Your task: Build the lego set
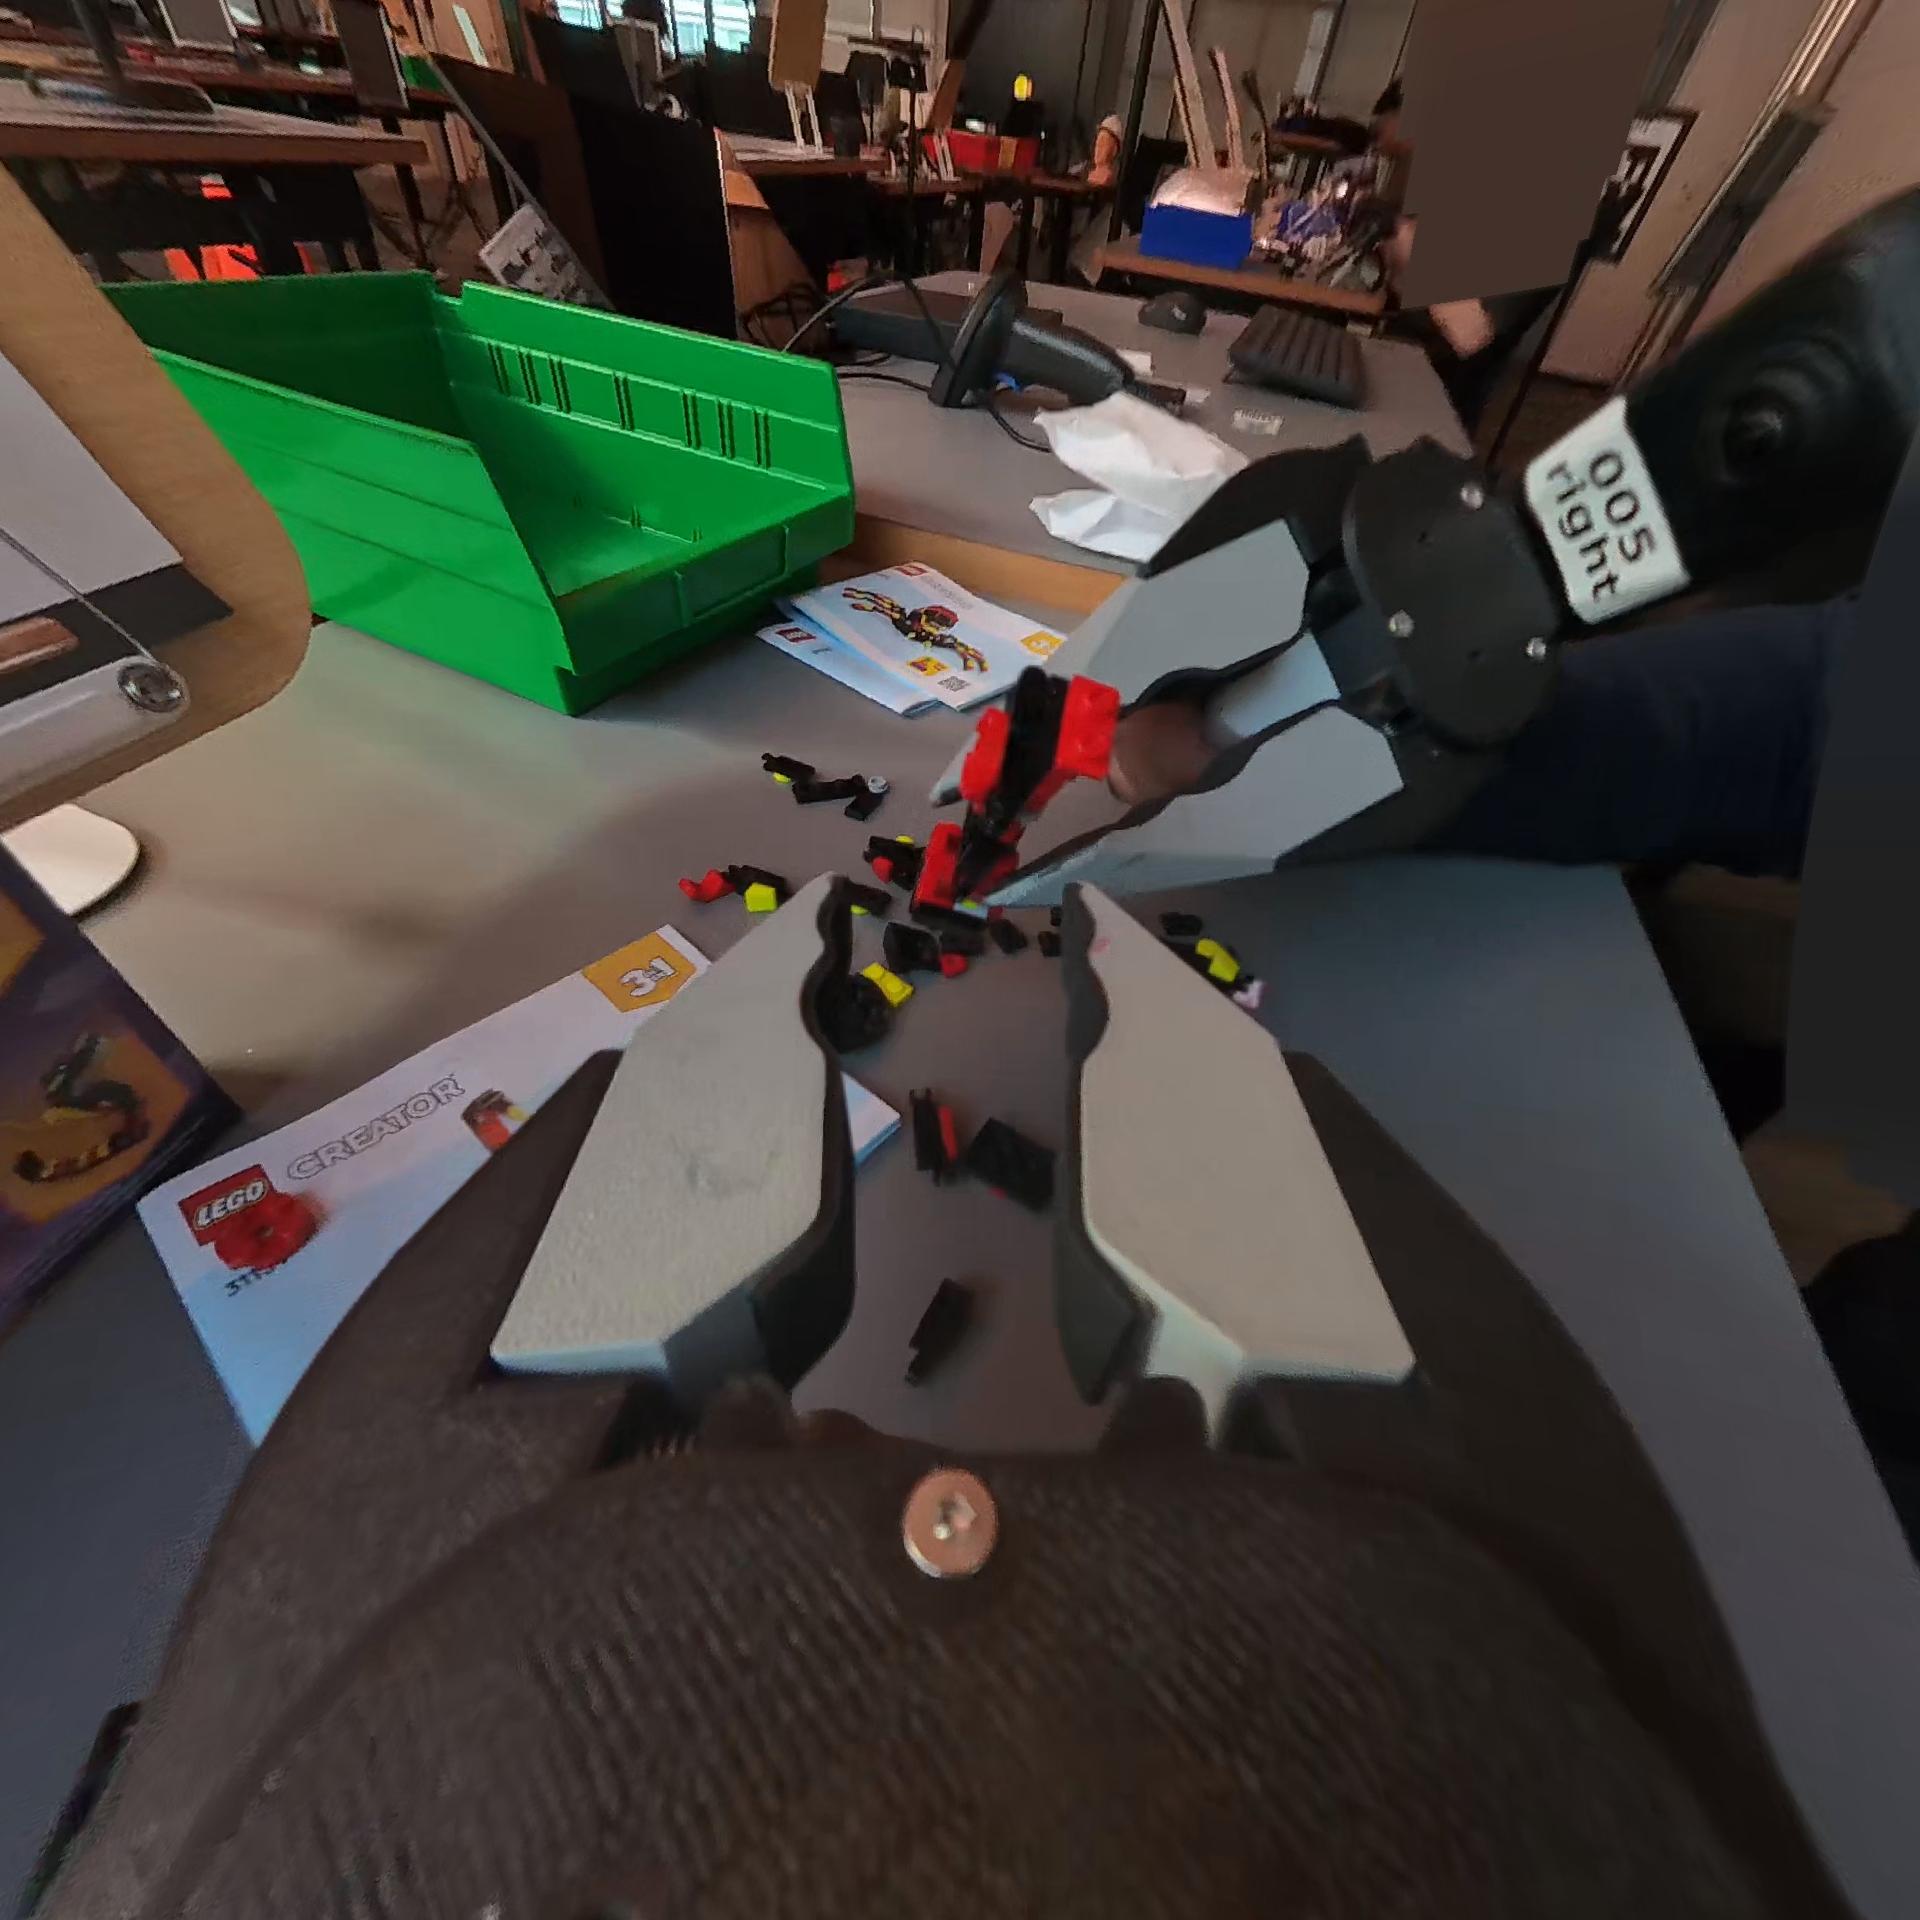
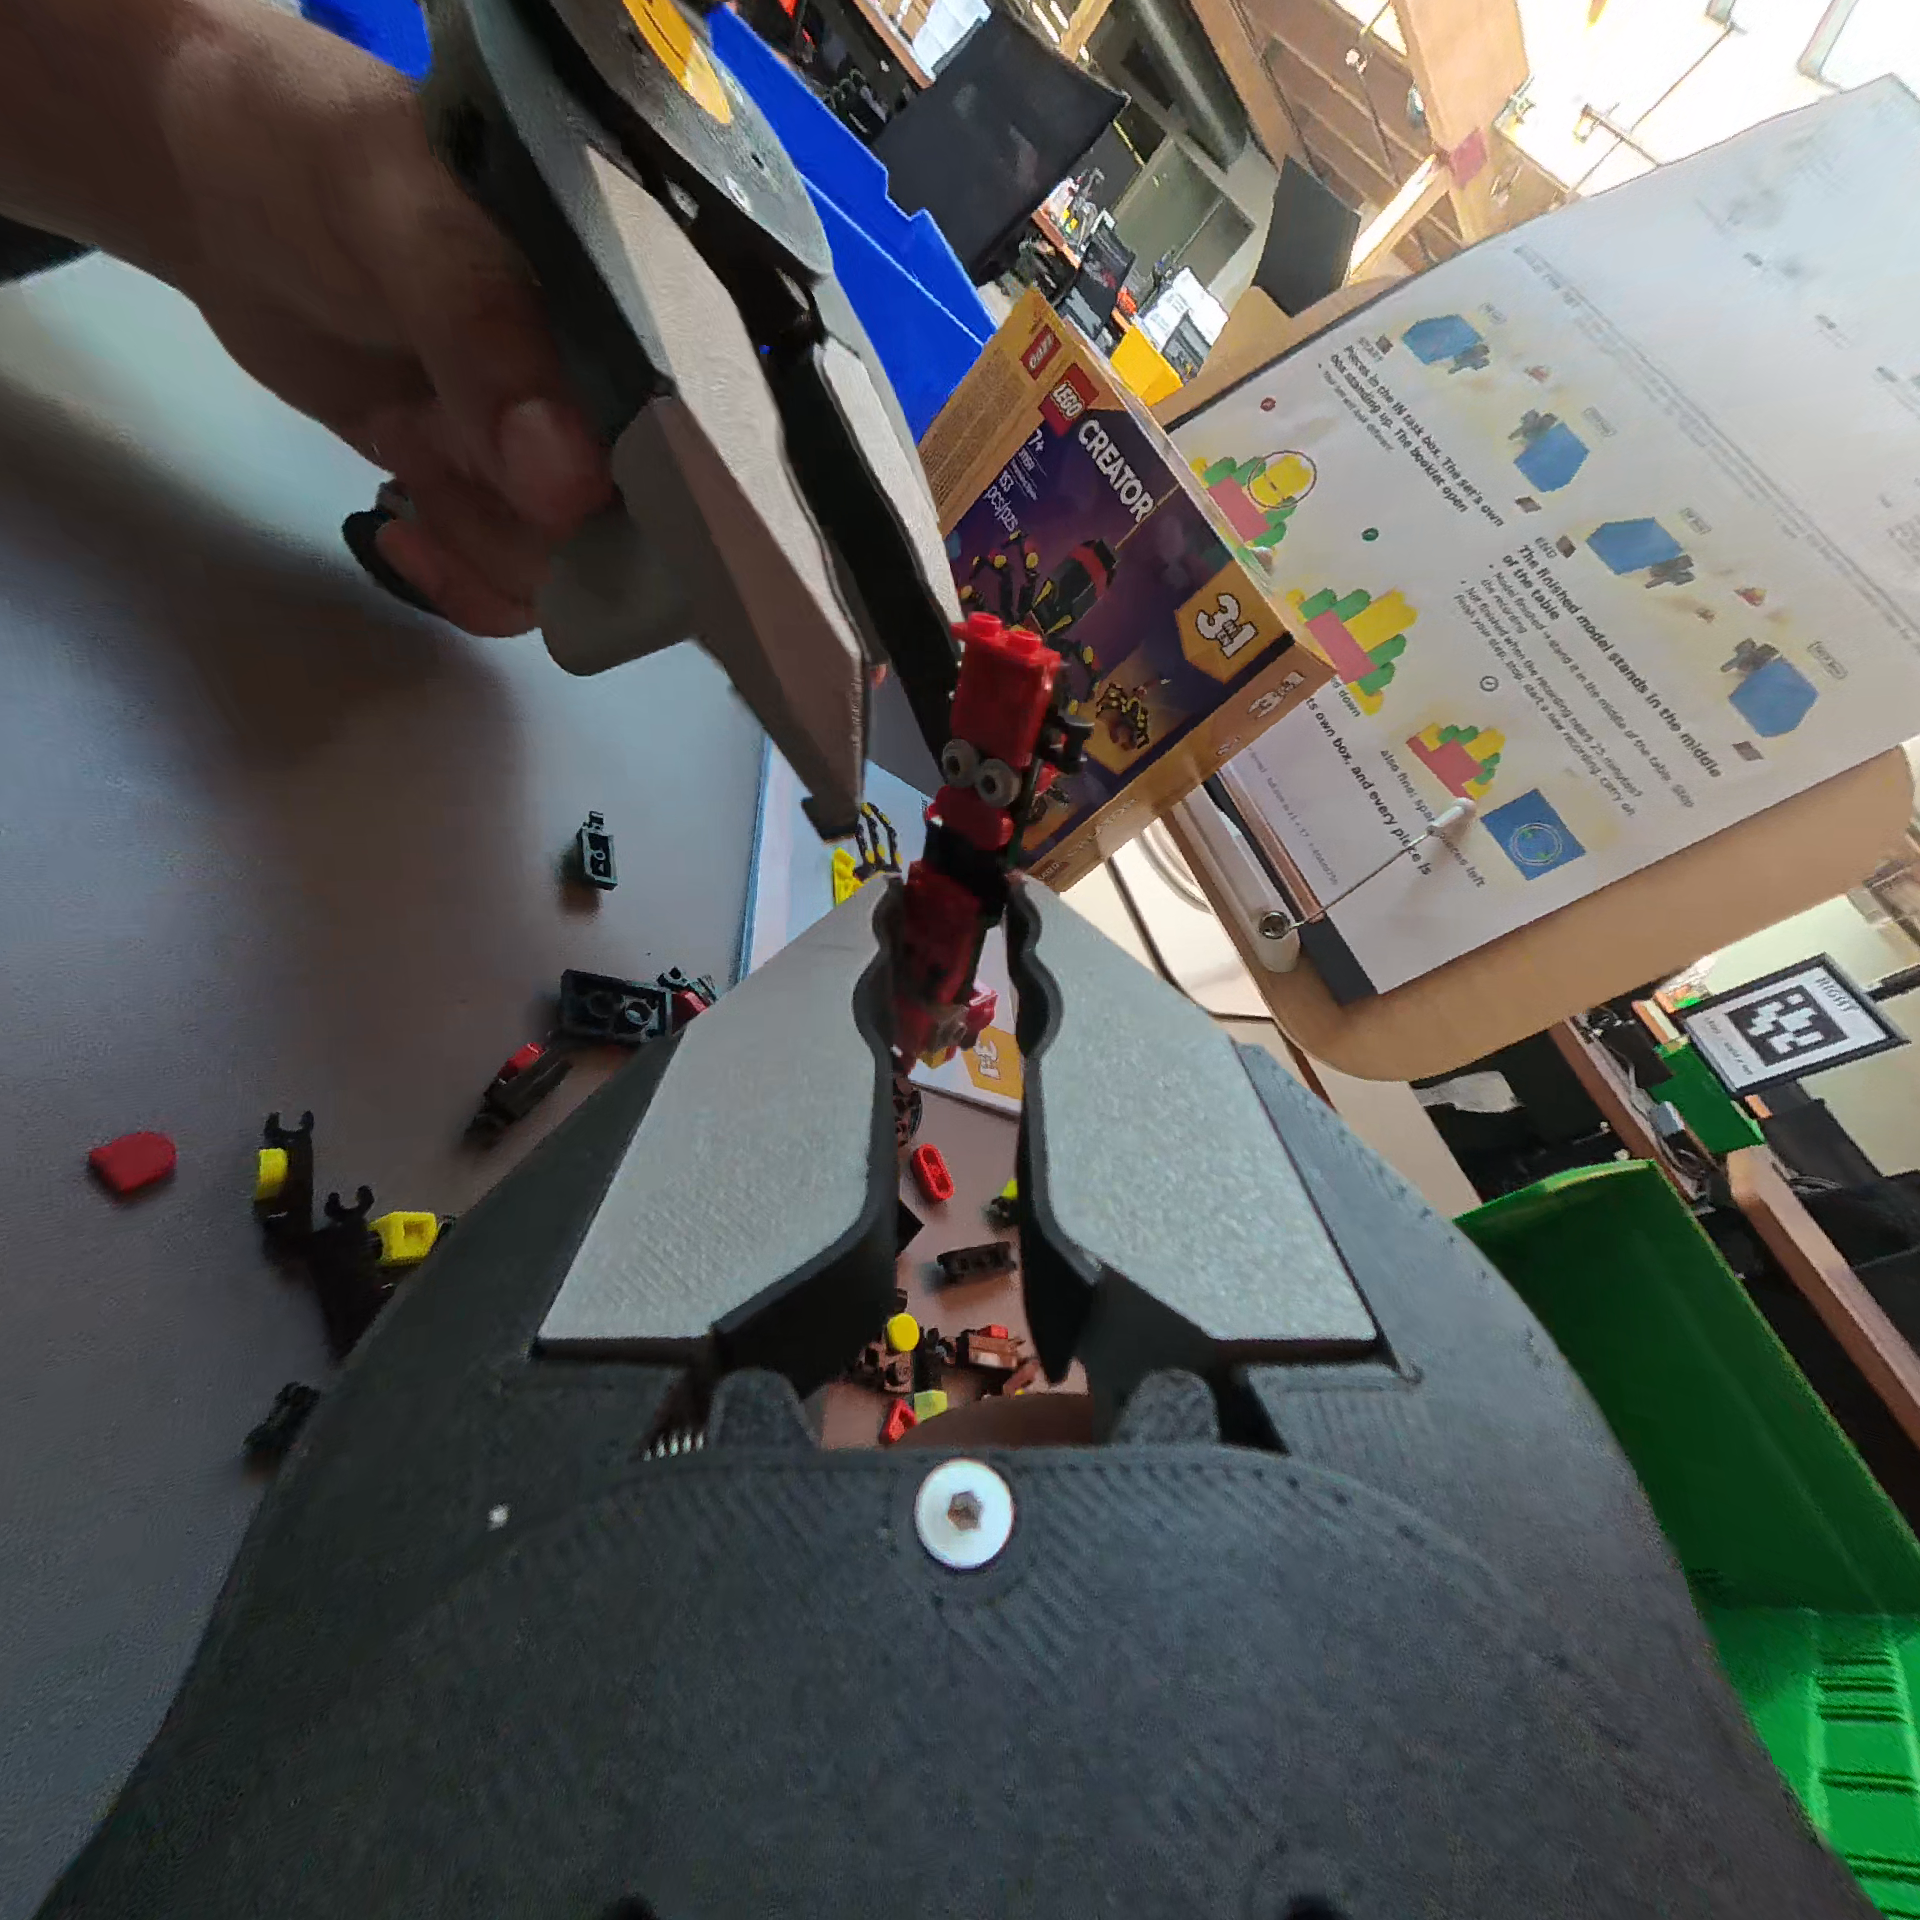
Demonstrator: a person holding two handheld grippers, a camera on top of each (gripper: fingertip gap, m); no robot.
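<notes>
Your grey table (image 1: 436, 831) carries everything here. At its far left sits the green bin (image 1: 540, 488), lying open toward you. Past the table's left edge a printed sheet on a board (image 2: 1558, 582) stands tilted, and the set's box (image 2: 1122, 582) leans just in front of it. Two booklets lie flat: one near you (image 1: 343, 1174) under your left tool, and another (image 1: 914, 644) just beside the bin's front corner.

Your right gripper (image 2: 951, 904) is clamped on the half-built red and black model (image 2: 961, 894), holding it by its lower part so that it stands up above the table; two grey round eyes show on it in the right wrist view. Your left gripper (image 1: 951, 925) has its fingers apart with nothing between them, its tips just short of the model. In the right wrist view your hand (image 2: 416, 343) grips that tool, whose tips sit right beside the model's upper red block.

Loose small pieces (image 1: 894, 935) in black, red and yellow lie scattered on the table beneath and around the model, with a few black ones (image 1: 987, 1153) nearer you between the left fingers.
</notes>
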